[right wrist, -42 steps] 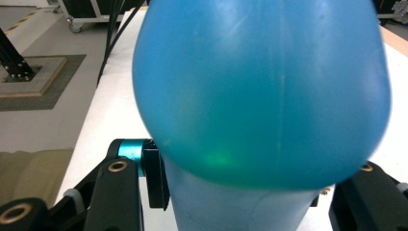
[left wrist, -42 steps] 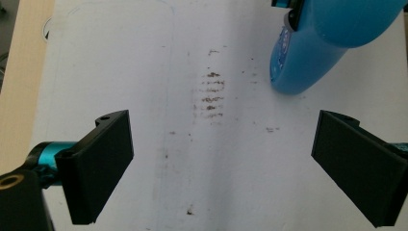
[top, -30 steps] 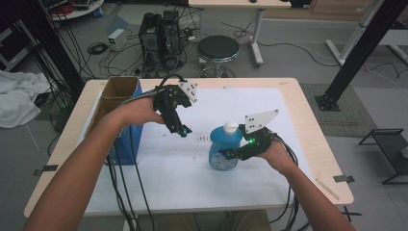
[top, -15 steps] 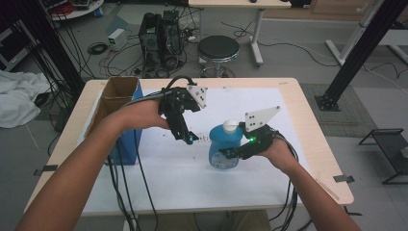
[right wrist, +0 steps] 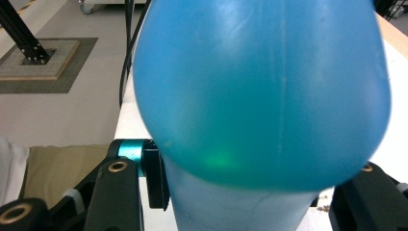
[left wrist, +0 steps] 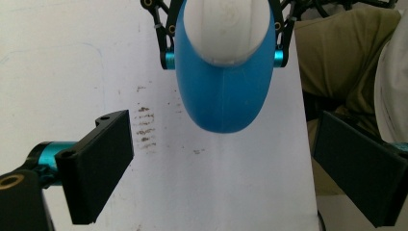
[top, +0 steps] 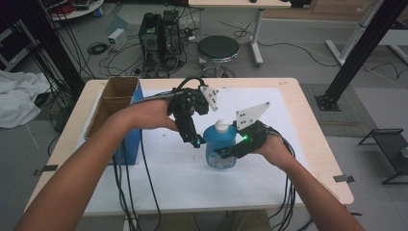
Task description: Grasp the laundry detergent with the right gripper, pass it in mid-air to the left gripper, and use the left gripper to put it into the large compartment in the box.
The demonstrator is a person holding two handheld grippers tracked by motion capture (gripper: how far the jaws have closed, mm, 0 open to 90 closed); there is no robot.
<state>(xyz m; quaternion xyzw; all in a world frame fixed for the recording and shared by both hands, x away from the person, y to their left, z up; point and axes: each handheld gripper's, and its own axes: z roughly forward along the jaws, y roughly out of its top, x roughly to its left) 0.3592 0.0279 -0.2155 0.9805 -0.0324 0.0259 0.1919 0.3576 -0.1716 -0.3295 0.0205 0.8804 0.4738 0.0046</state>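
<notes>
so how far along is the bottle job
Done: the right tongs are shut on the blue bottle, which stands upright on the table. In hand: the left tongs, open, hang above its white cap. Left: closing on the cap, probably to unscrew it.

This looks like a lab or workshop, maybe for robots. Cables (top: 103,50) lie all over the grey floor, a computer tower (top: 161,33) stands there, and black metal frames (top: 358,45) lean nearby.

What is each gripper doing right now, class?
Left gripper: open, above the bottle, holding nothing.
Right gripper: shut on the bottle.
</notes>
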